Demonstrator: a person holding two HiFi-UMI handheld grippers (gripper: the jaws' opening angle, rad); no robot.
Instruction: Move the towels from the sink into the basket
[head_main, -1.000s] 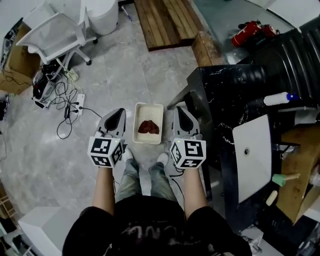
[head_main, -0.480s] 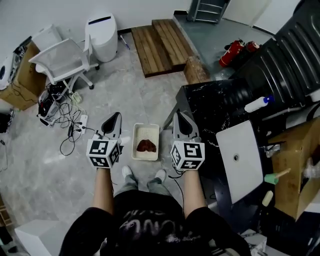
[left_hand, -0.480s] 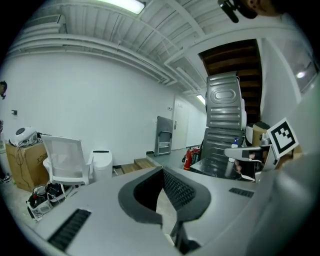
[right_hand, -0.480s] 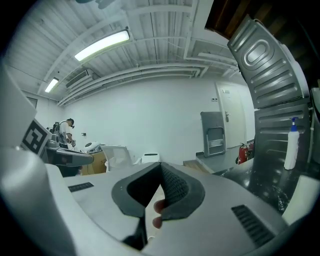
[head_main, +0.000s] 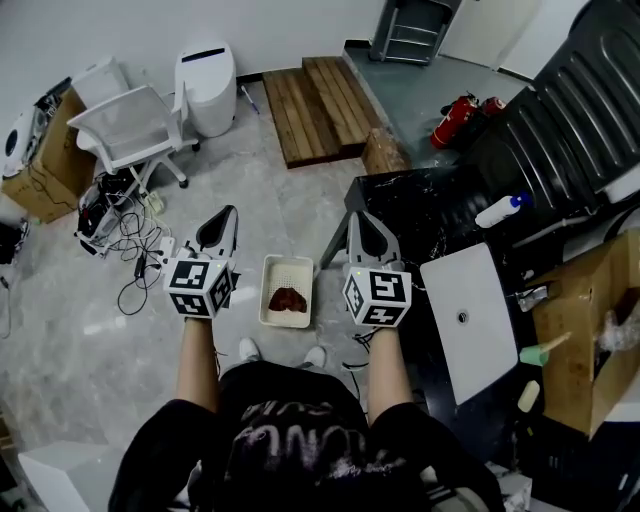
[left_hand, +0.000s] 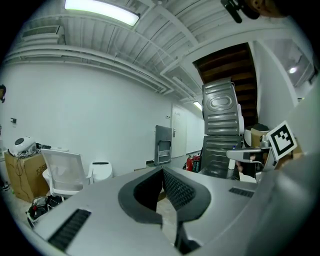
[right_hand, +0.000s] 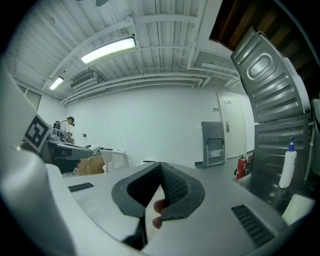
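we hold the two grippers apart above the floor, one on each side of the basket (head_main: 288, 265). the left gripper (head_main: 222, 220) has its jaws pressed together and grips nothing. the right gripper (head_main: 361, 222) is likewise closed and holds nothing. one reddish-brown towel (head_main: 287, 299) lies inside the basket. the white sink (head_main: 480, 290) sits in the black counter (head_main: 410, 205) at our right.
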